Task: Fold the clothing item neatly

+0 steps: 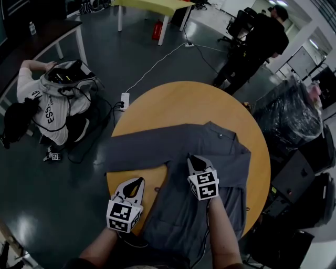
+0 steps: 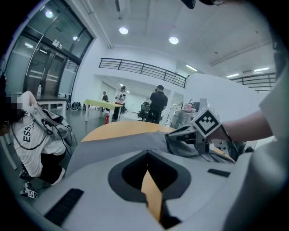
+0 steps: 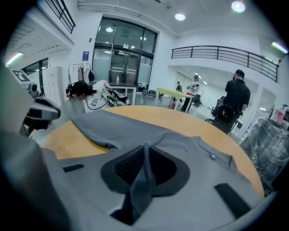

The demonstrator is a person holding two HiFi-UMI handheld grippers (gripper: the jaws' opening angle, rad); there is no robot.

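An open lab or office hall; mezzanine railing (image 3: 221,52), tall glass doors (image 3: 122,63), work table (image 1: 157,6), office chair (image 1: 239,23).

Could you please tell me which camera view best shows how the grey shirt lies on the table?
The head view: nearly the whole shirt lies spread on the table, one sleeve stretched left. The right gripper view shows the fold pinched in the right gripper, plus the collar; the left gripper view shows only a strip.

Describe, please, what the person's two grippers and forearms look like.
The left gripper and right gripper are pale grey shells with black-lined, pointed tongs; each bears a white cube with black square markers. No sleeve covers either forearm.
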